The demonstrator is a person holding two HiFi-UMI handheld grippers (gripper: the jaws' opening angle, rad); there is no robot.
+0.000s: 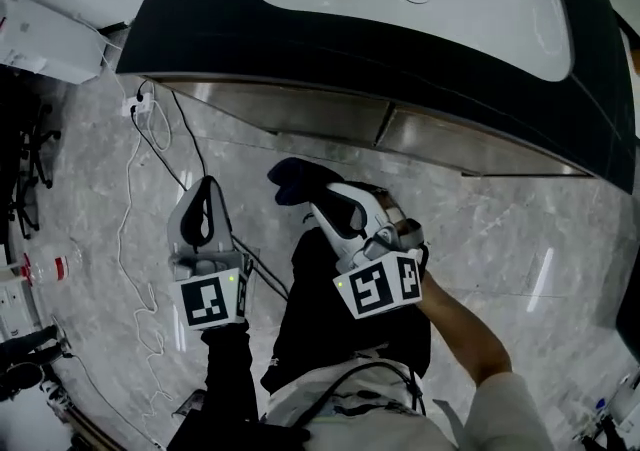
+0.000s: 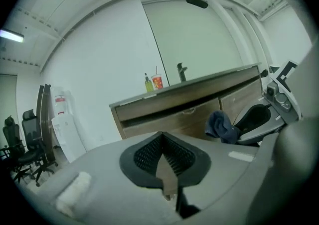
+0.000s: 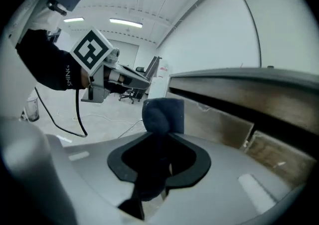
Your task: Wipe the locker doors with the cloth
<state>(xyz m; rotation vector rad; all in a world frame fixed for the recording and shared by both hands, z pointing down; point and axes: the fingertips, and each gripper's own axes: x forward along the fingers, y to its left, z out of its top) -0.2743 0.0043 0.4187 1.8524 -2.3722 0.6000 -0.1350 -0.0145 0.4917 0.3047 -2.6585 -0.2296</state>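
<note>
One blue cloth (image 3: 162,113) gripped in right tongs (image 3: 160,136), left tongs (image 2: 162,141) closed, sleeve (image 3: 50,67) lettering blurred

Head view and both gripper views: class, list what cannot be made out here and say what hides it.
- Cabinet doors, head view: the counter overhangs them; only a strip shows.
- Red cup, left gripper view: print too small to read.
- Cloth, right gripper view: its lower part is lost in shadow between the right gripper's jaws.
- Bottle on the floor, head view: label too small.
</note>
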